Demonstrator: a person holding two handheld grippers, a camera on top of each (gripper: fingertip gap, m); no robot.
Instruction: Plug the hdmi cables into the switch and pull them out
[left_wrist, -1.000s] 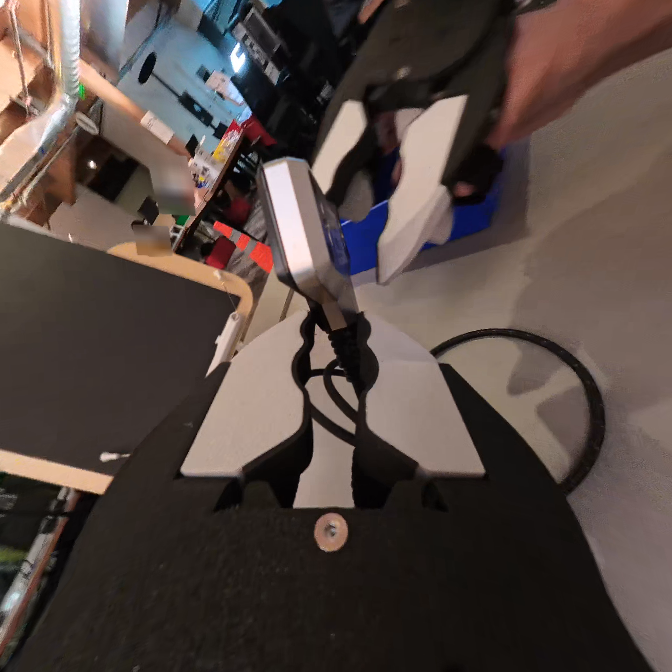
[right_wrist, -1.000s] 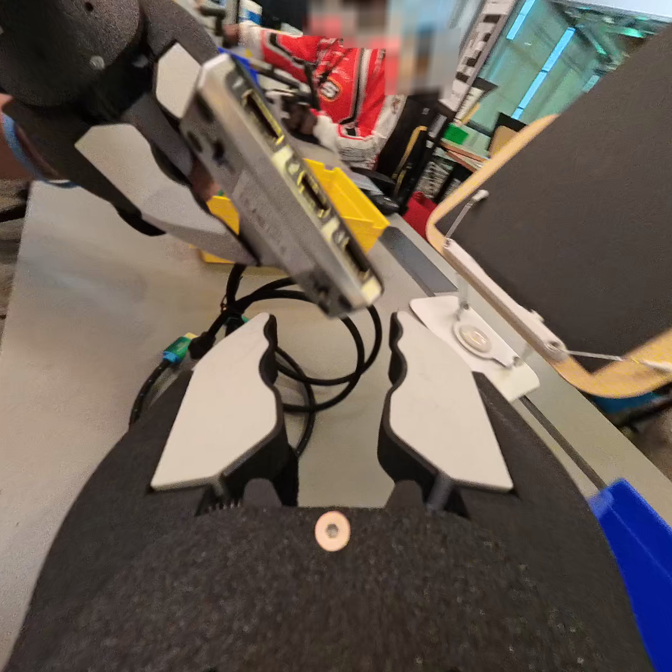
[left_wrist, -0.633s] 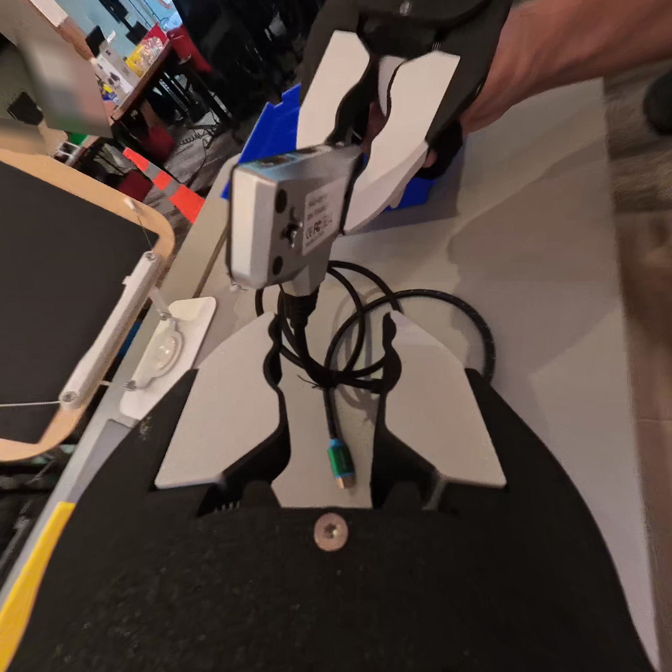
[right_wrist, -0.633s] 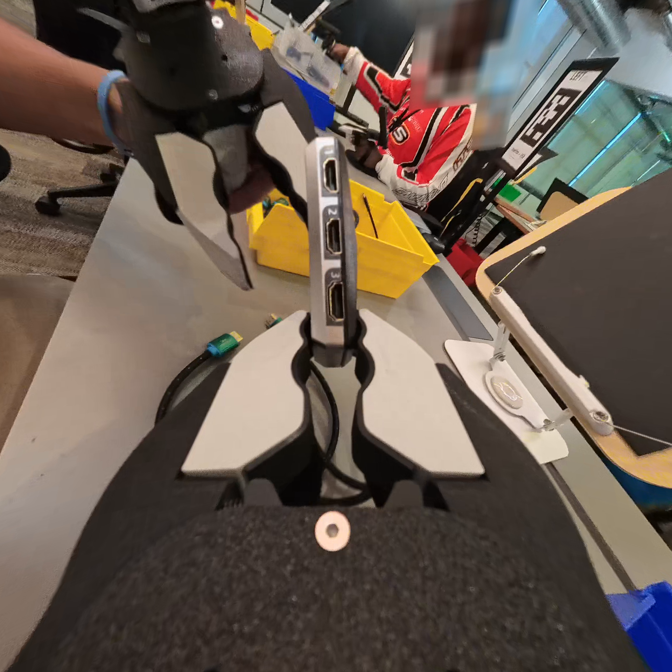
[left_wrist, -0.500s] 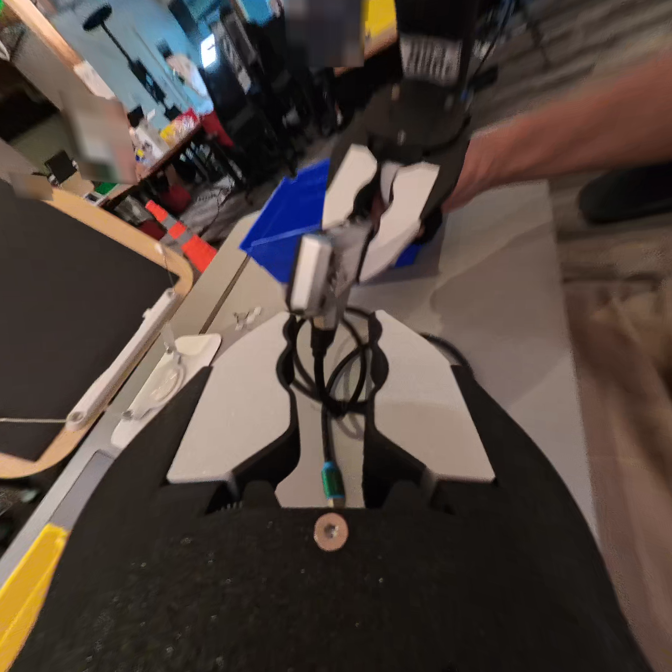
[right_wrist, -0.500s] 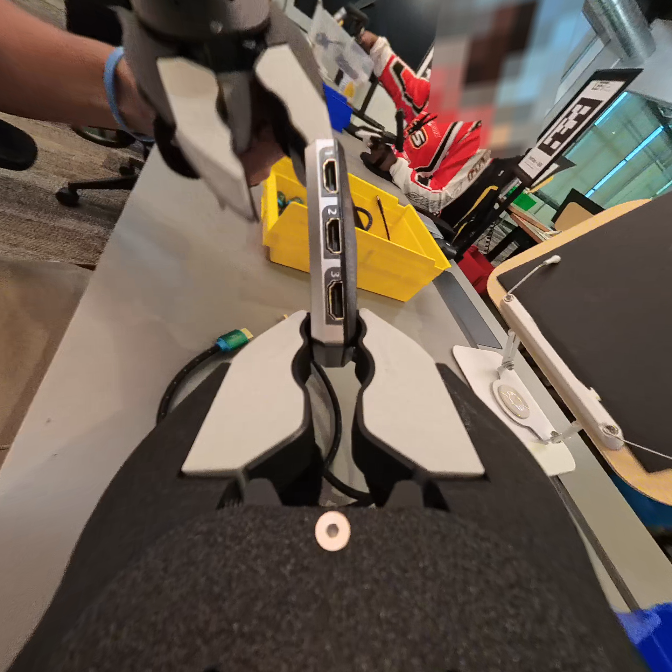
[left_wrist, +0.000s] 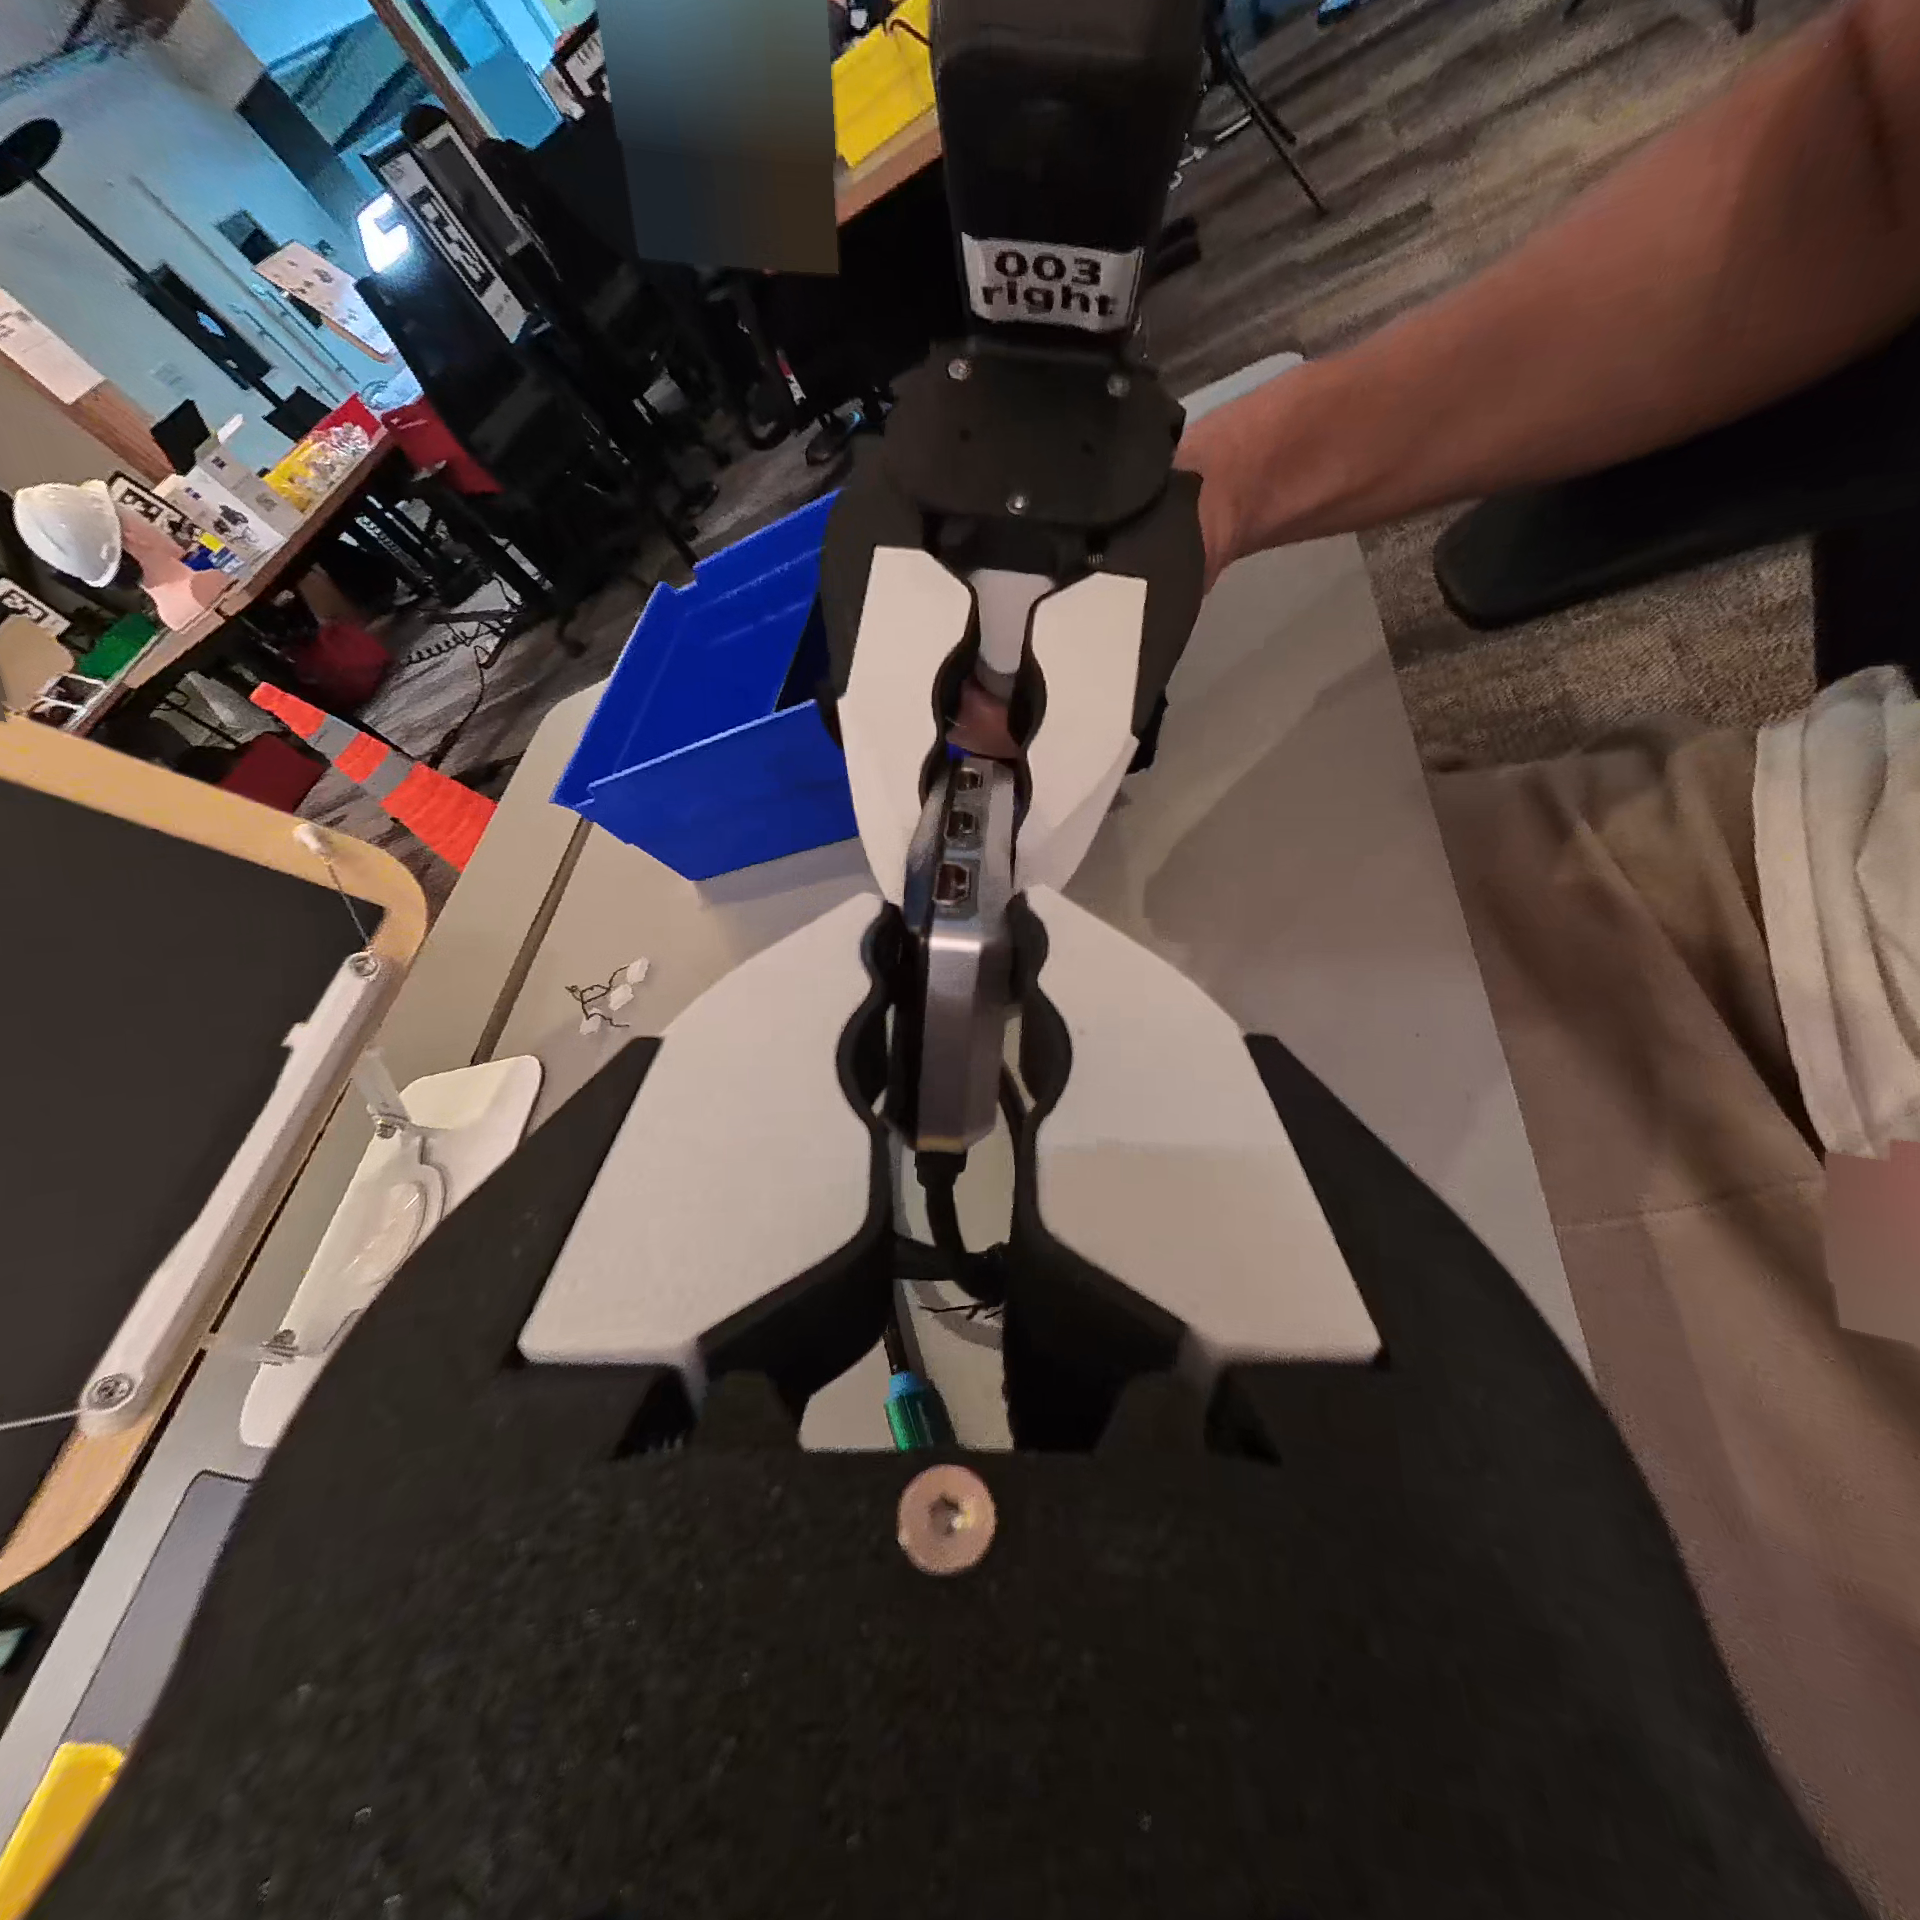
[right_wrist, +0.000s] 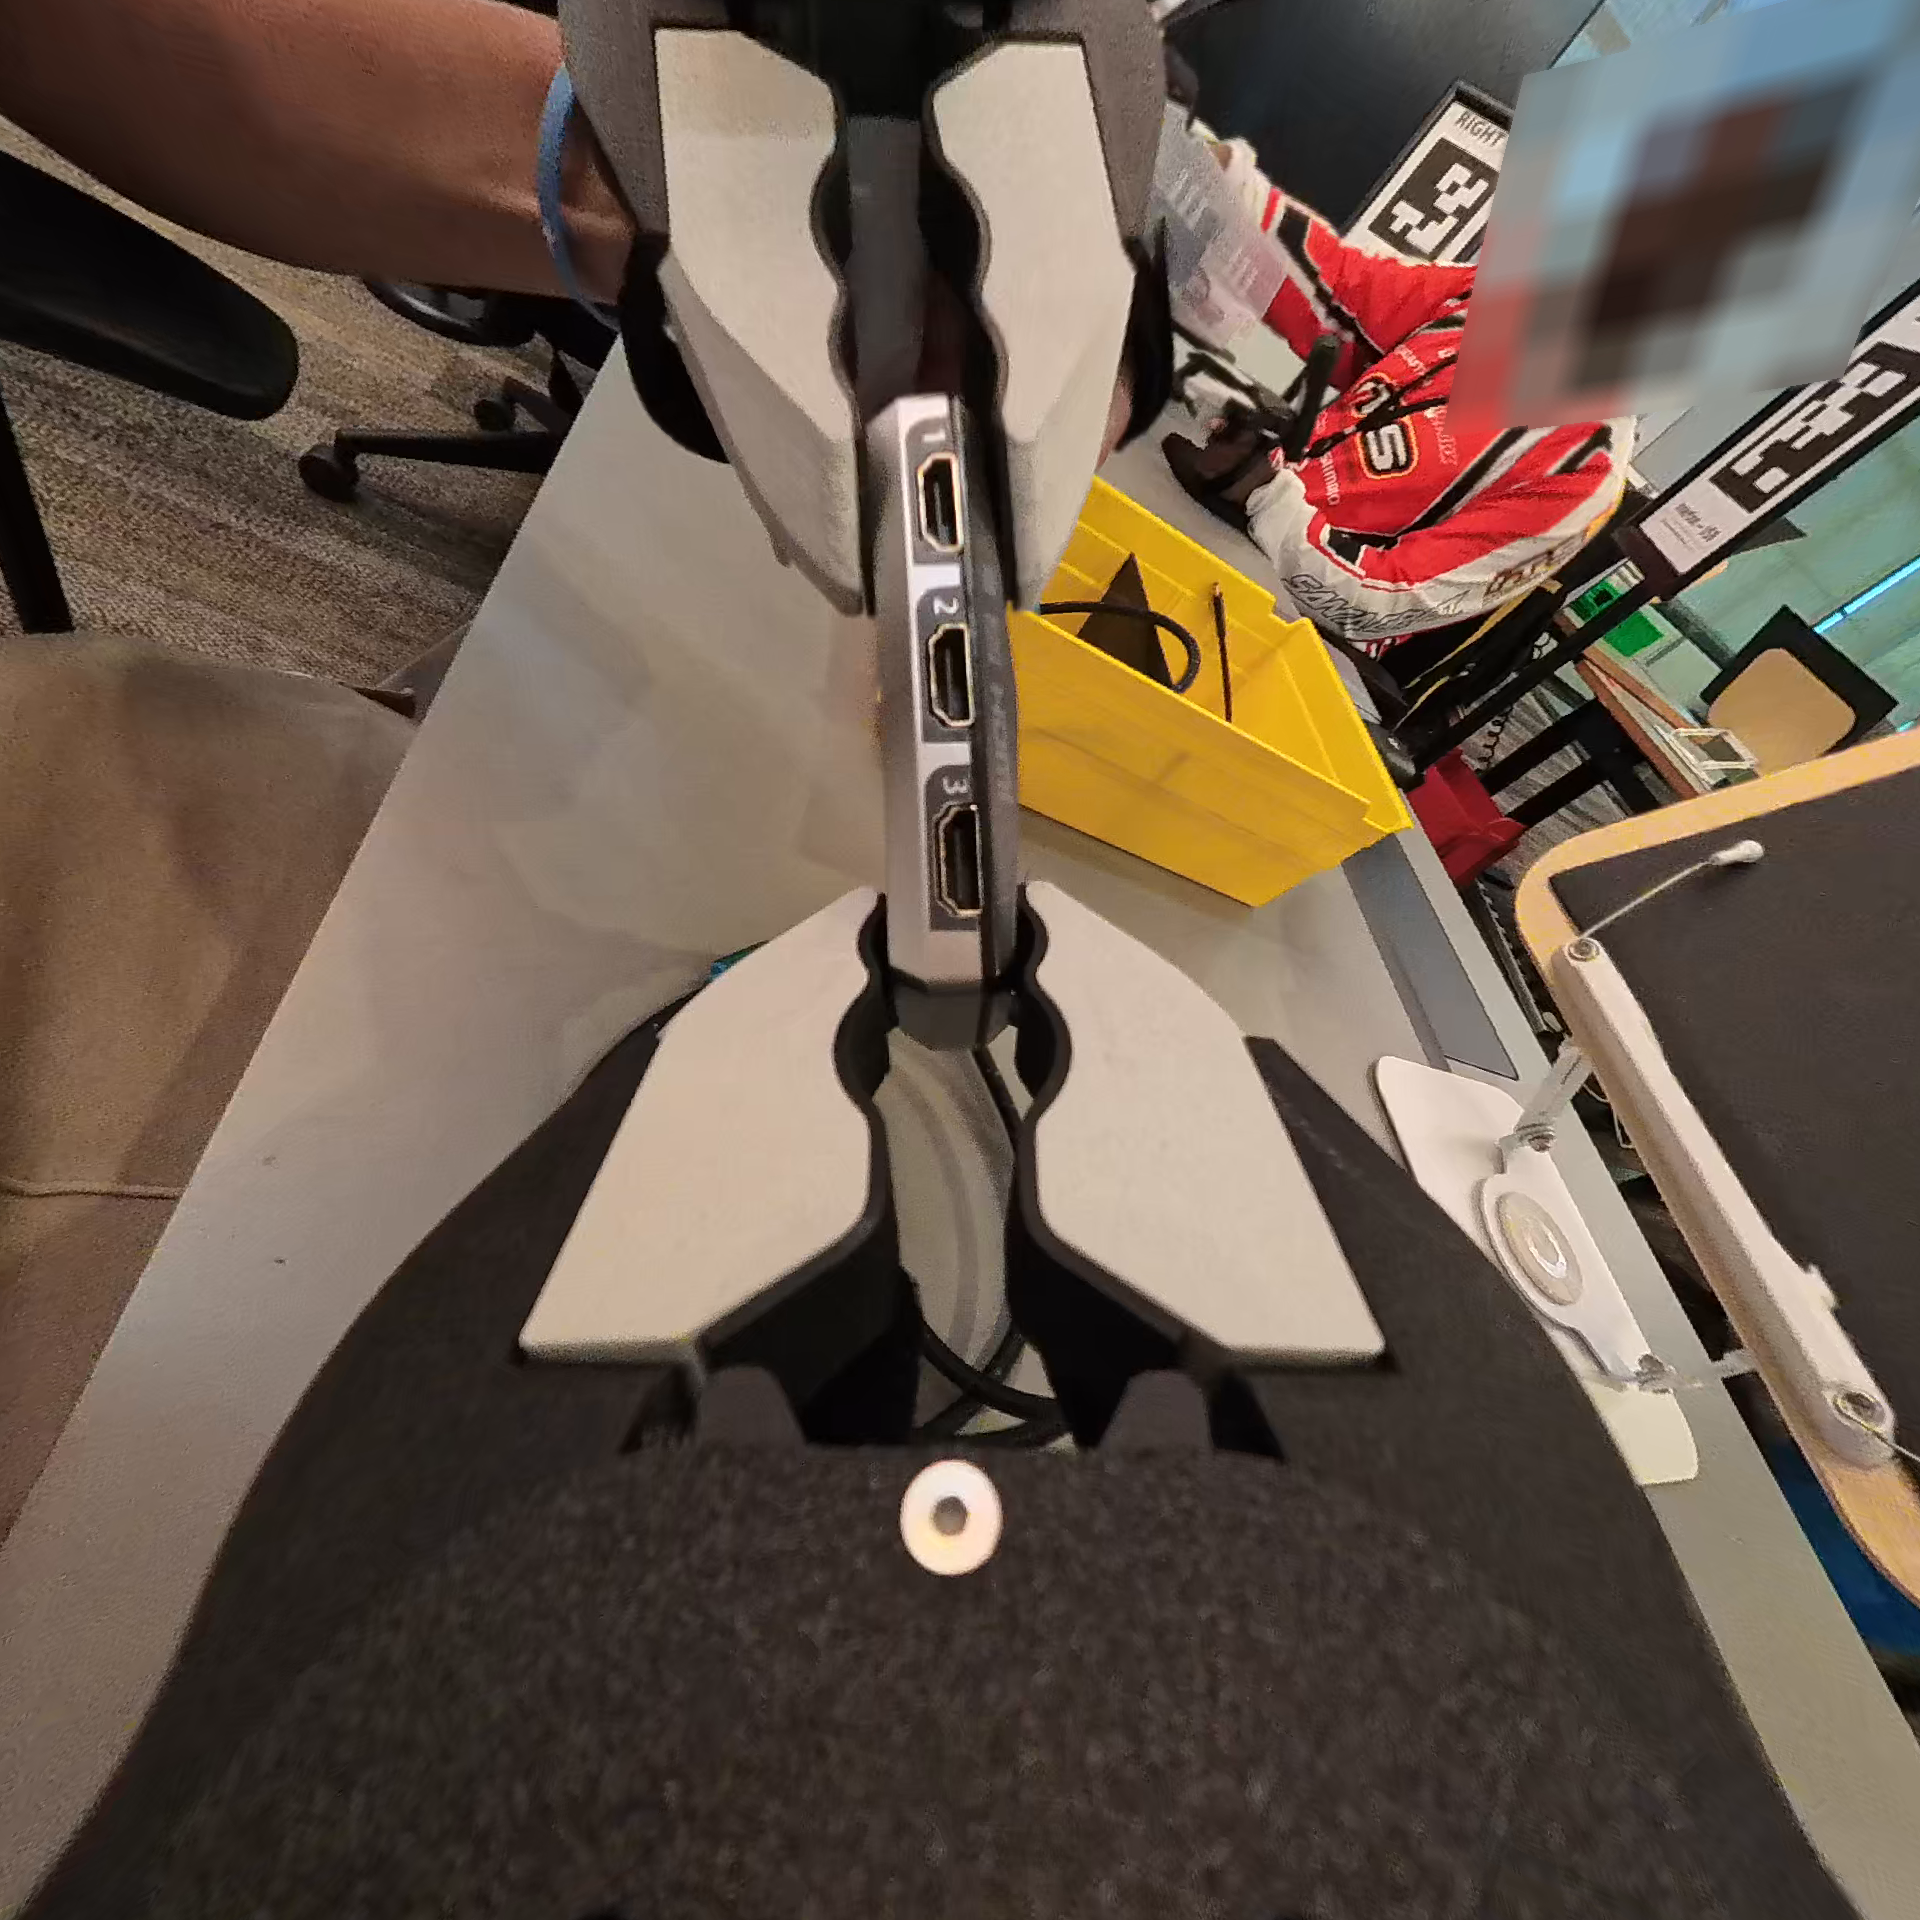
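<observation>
The grey HDMI switch (left_wrist: 951, 997) is held in the air above the table, edge on, one gripper at each end. My left gripper (left_wrist: 954, 920) is shut on the end where a black cable (left_wrist: 940, 1216) leaves the switch. My right gripper (right_wrist: 954, 925) is shut on the other end of the switch (right_wrist: 940, 727), whose three ports stand empty. Each gripper also shows in the other's view: the right (left_wrist: 971, 810), the left (right_wrist: 920, 561). A green and blue cable plug (left_wrist: 912, 1415) lies on the table beneath my left gripper.
A blue bin (left_wrist: 717, 748) stands on the grey table (left_wrist: 1278, 935) behind the right gripper. A yellow bin (right_wrist: 1174, 748) with cables stands behind the left. A black board with a wooden rim (right_wrist: 1766, 987) and a white stand base (left_wrist: 384, 1195) line one table edge. A person in red and white (right_wrist: 1403, 468) sits beyond. Some 5 cm of space lies between my two pairs of fingers.
My right gripper, open a second ago, has shut on the free end of the switch. My left gripper has shifted from the cable end onto the switch body. The switch now stands edge on.
</observation>
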